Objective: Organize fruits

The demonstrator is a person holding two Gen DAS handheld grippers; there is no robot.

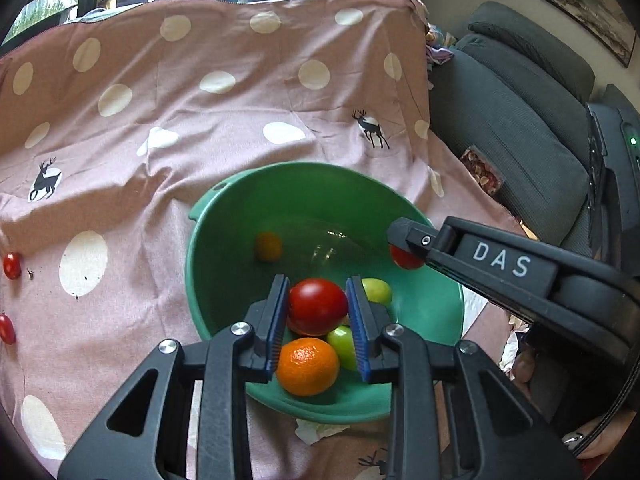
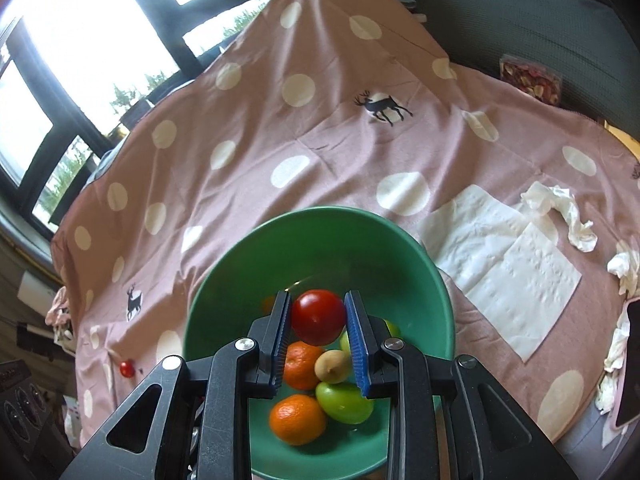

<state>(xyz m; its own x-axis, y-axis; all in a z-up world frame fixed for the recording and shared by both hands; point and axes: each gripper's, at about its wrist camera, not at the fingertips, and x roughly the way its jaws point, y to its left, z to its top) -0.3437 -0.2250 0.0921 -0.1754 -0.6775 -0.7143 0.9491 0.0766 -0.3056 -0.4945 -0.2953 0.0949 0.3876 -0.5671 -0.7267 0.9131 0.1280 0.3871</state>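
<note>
- Green bowl [image 2: 224, 280] sits on the pink dotted cloth [image 2: 320, 148], holding oranges [image 2: 298, 426] and green fruit [image 2: 344, 402].
- Your right gripper [image 2: 318, 316] pinches a red tomato [image 2: 318, 316] above the bowl.
- Your left gripper [image 1: 318, 304] hangs over the bowl, a red tomato [image 1: 318, 306] between its jaws; whether they grip it, you cannot tell.
- Two small tomatoes [image 1: 12, 266] lie on the cloth, well apart from the bowl.

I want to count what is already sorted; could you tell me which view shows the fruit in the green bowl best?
The right wrist view: the green bowl shows two oranges, green fruit and a brownish fruit. In the left wrist view, the left claw and its tomato cover much of the pile.
</note>
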